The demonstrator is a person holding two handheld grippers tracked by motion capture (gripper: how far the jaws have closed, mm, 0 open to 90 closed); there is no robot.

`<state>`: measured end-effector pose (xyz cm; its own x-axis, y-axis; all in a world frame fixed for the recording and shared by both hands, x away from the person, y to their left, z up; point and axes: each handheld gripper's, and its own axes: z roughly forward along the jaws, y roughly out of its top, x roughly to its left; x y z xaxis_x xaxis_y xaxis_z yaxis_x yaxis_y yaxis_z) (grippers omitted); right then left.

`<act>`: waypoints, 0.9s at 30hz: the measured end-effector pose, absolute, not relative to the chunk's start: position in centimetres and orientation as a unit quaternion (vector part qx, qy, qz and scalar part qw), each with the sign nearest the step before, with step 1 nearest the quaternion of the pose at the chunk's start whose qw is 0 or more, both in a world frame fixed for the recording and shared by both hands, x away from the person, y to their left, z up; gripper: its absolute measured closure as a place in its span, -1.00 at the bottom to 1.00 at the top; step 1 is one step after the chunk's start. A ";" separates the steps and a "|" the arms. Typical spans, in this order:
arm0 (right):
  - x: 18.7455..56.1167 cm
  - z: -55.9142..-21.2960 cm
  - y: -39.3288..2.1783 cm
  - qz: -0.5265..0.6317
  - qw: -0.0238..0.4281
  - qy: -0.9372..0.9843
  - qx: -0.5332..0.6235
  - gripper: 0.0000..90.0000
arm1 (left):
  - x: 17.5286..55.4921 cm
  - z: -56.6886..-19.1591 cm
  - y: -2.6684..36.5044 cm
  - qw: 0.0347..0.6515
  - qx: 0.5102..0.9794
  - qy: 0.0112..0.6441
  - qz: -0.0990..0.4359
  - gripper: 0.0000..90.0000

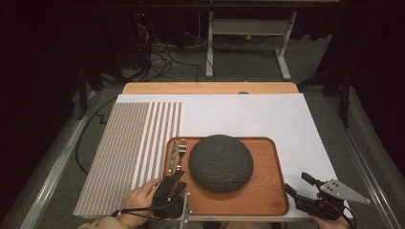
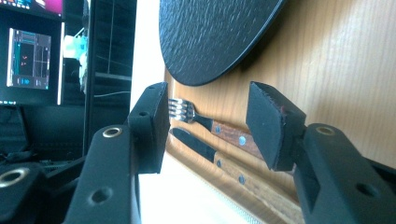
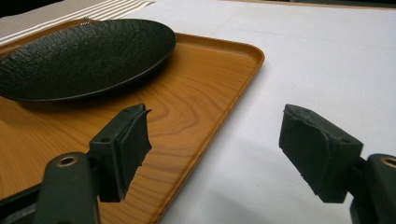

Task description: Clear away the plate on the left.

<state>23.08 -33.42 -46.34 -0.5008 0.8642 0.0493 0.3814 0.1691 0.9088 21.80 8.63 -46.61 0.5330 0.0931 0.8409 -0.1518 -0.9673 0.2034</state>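
Left gripper view: left gripper [image 2: 208, 128] open around fork [image 2: 205, 122] handle; lower squarely, avoid knife [image 2: 205, 151]. Right gripper [image 3: 212, 151] open, idle.

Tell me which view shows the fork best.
The left gripper view: the fork lies close up between the open jaws, tines and wooden handle clear. The high view shows it small beside the knife; the right gripper view barely catches its tines.

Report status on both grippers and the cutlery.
Left gripper open, jaws astride wooden-handled fork, not gripping. Right gripper open, idle beside wooden tray. Wooden-handled knife alongside fork.
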 end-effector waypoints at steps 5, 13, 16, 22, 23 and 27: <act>23.1 -46.3 -33.4 0.479 0.252 0.722 0.432 -0.45 | 21.9 -46.4 9.3 0.129 0.865 -0.007 0.485 0.04; 23.1 -46.4 -33.4 0.478 0.252 0.722 0.432 -0.44 | 22.0 -46.2 10.0 0.126 0.862 -0.005 0.491 0.04; 23.1 -46.4 -33.4 0.478 0.252 0.722 0.432 -0.45 | 22.1 -46.1 10.4 0.123 0.861 -0.004 0.494 0.04; 23.1 -46.4 -33.4 0.478 0.251 0.722 0.432 -0.45 | 22.2 -46.1 11.2 0.127 0.857 -0.004 0.499 0.04; 23.1 -46.4 -33.4 0.478 0.251 0.722 0.432 -0.45 | 22.2 -46.0 11.4 0.126 0.858 -0.002 0.498 0.04; 23.1 -46.4 -33.4 0.478 0.251 0.722 0.433 -0.45 | 22.3 -45.9 12.2 0.130 0.856 0.011 0.500 0.04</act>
